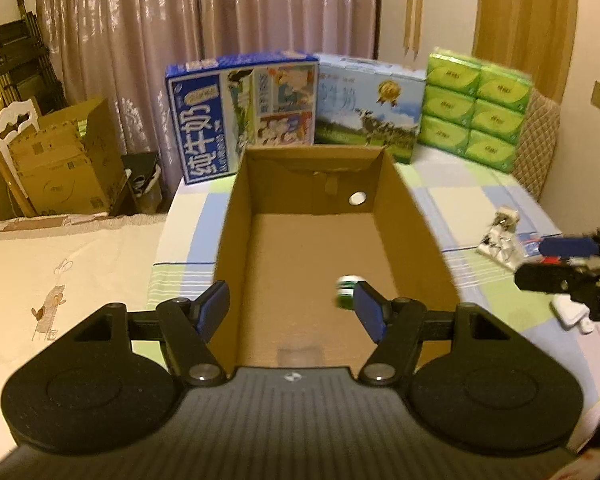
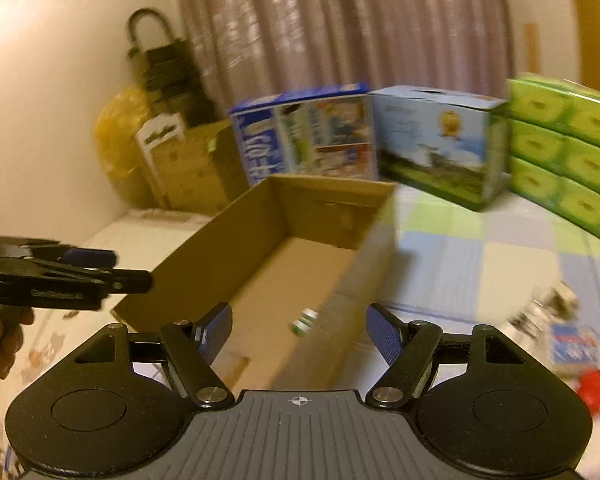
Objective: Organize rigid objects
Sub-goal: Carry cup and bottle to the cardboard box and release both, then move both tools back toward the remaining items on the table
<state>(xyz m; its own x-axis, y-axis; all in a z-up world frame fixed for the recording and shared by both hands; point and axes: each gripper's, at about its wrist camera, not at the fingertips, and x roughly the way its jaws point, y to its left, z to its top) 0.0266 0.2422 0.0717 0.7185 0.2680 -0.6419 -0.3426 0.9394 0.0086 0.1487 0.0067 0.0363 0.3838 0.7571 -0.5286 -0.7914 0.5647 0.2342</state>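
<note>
An open brown cardboard box (image 1: 236,216) lies on a checked bedspread, straight ahead of my left gripper (image 1: 292,300). That gripper is open, with nothing between its blue pads. A small green-and-white object (image 1: 346,294), blurred, is inside the box just past the right fingertip. My right gripper (image 1: 540,260) reaches in from the right edge. In the right wrist view the same box (image 2: 220,236) lies ahead and to the left, with the green-and-white object (image 2: 304,320) blurred inside it. My right gripper (image 2: 300,318) is open and holds nothing. My left gripper (image 2: 140,278) comes in from the left, held by a hand (image 2: 0,332).
Small white and blue items (image 1: 504,236) lie on the bedspread right of the box. Two milk cartons (image 1: 244,112) and a green tissue pack (image 1: 476,108) stand behind the box. Cardboard boxes (image 1: 60,160) are stacked on the floor at the left.
</note>
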